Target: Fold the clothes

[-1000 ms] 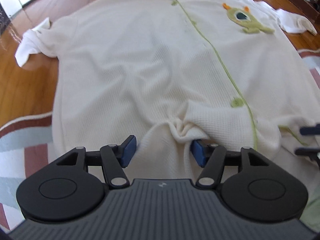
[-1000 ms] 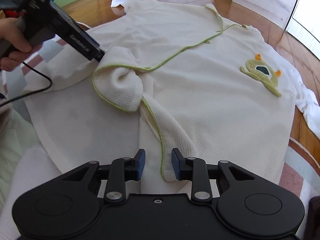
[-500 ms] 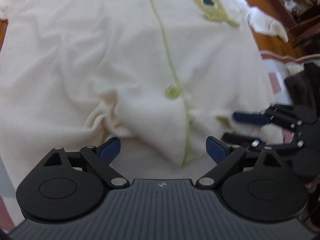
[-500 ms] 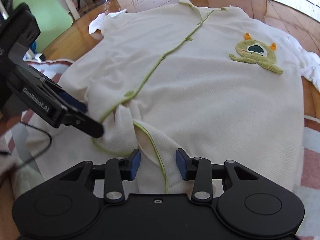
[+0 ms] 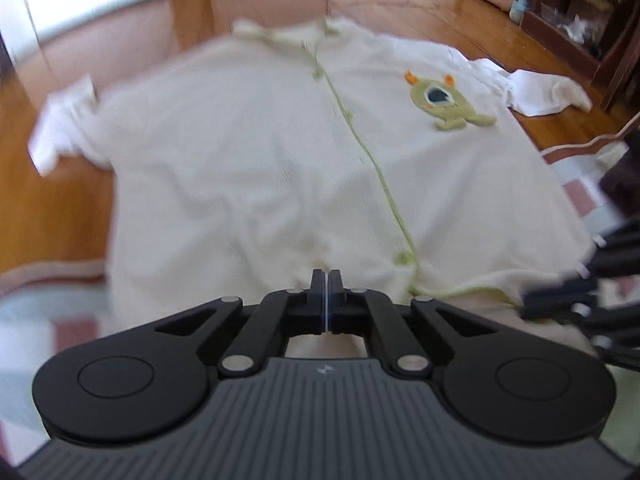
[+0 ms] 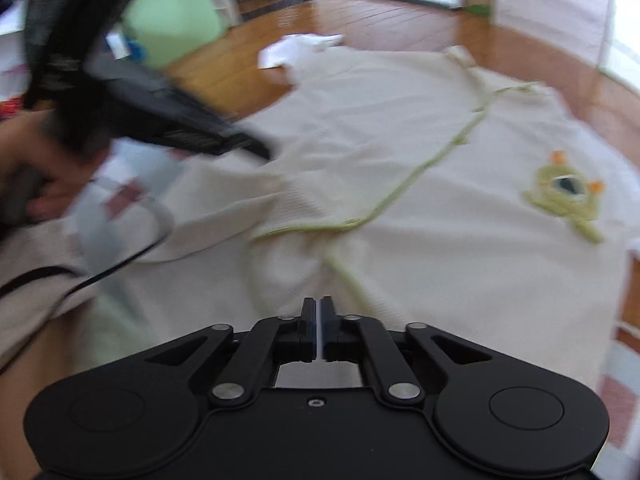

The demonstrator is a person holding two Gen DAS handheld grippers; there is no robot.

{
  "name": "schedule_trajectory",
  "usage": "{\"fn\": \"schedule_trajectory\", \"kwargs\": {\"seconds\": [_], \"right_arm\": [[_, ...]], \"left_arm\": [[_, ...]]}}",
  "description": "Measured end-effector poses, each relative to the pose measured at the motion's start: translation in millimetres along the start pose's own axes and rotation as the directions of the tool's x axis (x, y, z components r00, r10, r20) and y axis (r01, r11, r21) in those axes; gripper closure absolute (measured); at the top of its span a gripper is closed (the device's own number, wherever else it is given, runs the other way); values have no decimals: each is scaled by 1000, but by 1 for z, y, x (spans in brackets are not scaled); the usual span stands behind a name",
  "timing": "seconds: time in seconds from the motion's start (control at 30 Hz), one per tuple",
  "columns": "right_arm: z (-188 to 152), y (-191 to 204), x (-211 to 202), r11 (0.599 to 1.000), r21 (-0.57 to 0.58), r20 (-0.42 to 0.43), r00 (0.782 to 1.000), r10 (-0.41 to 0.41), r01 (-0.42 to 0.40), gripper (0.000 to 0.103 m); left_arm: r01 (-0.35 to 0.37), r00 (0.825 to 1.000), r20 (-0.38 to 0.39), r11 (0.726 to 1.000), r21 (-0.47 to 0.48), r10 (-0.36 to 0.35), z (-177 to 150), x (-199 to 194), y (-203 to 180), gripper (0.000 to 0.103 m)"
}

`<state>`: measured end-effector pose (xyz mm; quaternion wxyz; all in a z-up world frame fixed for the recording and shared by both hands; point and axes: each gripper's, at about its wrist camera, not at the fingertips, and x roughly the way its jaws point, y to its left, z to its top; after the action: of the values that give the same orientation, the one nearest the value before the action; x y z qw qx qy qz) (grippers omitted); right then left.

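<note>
Both views are motion-blurred. The cream shirt (image 5: 248, 152) lies spread flat, front up, on the wood floor (image 5: 52, 216), with its near hem over the rug (image 5: 36, 320) and the monster patch (image 5: 440, 100) on its chest. My left gripper (image 5: 327, 280) is clenched at the near hem; I can't tell if cloth is pinched. My right gripper (image 6: 320, 308) jaws have just been moving and now show only a thin slit, tips over the bunched green-trimmed edge. Whether it grips the cloth is hidden. Both sleeves are partly cut off.
</note>
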<state>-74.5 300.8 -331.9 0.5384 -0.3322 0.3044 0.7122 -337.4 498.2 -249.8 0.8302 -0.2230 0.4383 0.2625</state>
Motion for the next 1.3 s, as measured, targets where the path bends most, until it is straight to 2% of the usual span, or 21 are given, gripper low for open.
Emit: {"fn": "schedule_trajectory", "kwargs": {"seconds": [0.03, 0.07, 0.1, 0.13, 0.17, 0.2, 0.27, 0.33, 0.37, 0.4, 0.43, 0.47, 0.5, 0.57, 0.73, 0.87, 1.0, 1.13, 1.17, 1.23, 1.3], "right_arm": [[0, 0, 7, 998, -38, -9, 999, -44, 44, 70], [-1, 0, 14, 993, -78, -17, 996, -88, 87, 65], [-3, 0, 22, 985, -120, -23, 991, -131, 127, 65], [-5, 0, 30, 976, -153, -38, 986, -164, 157, 65], [-7, -1, 36, 970, -168, -48, 981, -187, 177, 65], [-8, -3, 42, 964, -179, -55, 976, -209, 196, 65], [-9, -2, 42, 966, -179, -56, 978, -199, 186, 65], [-11, 4, 39, 969, -191, -48, 984, -170, 158, 65], [-11, 6, 40, 967, -202, -49, 985, -167, 154, 65], [-12, 8, 40, 965, -213, -51, 985, -167, 152, 66], [-12, 9, 41, 964, -214, -57, 983, -172, 156, 67], [-12, 6, 42, 970, -191, -64, 984, -167, 152, 77], [-12, 3, 42, 976, -163, -71, 985, -158, 145, 89], [-11, -7, 36, 993, -54, -54, 993, -104, 101, 89], [1, -11, 13, 993, 93, -21, 997, 78, -76, 90], [13, 3, 7, 968, 137, -33, 975, 218, -212, 90], [17, 14, 36, 942, 205, -106, 951, 290, -265, 91], [15, 31, 64, 962, 166, -185, 951, 248, -218, 91], [15, 36, 67, 963, 153, -192, 949, 249, -222, 91], [15, 44, 71, 961, 140, -195, 945, 261, -237, 91], [15, 40, 71, 938, 190, -161, 933, 321, -290, 91]], "left_arm": [[36, 999, -21, 999, -32, -37, -1, 4, 3, 97], [56, 997, -42, 997, -50, -58, -1, 11, 3, 87], [66, 996, -63, 996, -60, -70, -2, 19, 2, 63], [69, 994, -81, 996, -61, -73, -2, 25, 1, 49], [63, 993, -97, 997, -52, -68, -4, 29, -4, 27], [49, 992, -115, 998, -33, -53, -6, 35, -9, 20], [-1, 989, -147, 1000, 26, 5, -9, 45, -16, 19], [-43, 986, -157, 996, 76, 55, -11, 54, -20, 21], [-54, 988, -141, 995, 85, 65, -11, 55, -20, 34], [-59, 991, -115, 994, 93, 70, -9, 54, -19, 57], [-64, 994, -86, 993, 103, 73, -6, 52, -19, 69], [-78, 995, -47, 990, 119, 84, -3, 47, -21, 85], [-98, 995, -1, 986, 138, 99, -1, 40, -23, 85], [-128, 990, 71, 979, 159, 118, 3, 28, -26, 86], [-105, 988, 130, 986, 130, 88, 2, 4, -18, 90], [14, 984, 175, 1000, 16, -17, 10, -14, 4, 92], [196, 965, 193, 976, -92, -176, 11, -21, 24, 92], [374, 922, 185, 908, -187, -341, 6, -15, 37, 93], [419, 904, 186, 883, -212, -384, 5, -13, 40, 102], [538, 841, 211, 806, -246, -498, 4, -14, 47, 101], [591, 806, 226, 768, -246, -548, 6, -14, 48, 99]]}}
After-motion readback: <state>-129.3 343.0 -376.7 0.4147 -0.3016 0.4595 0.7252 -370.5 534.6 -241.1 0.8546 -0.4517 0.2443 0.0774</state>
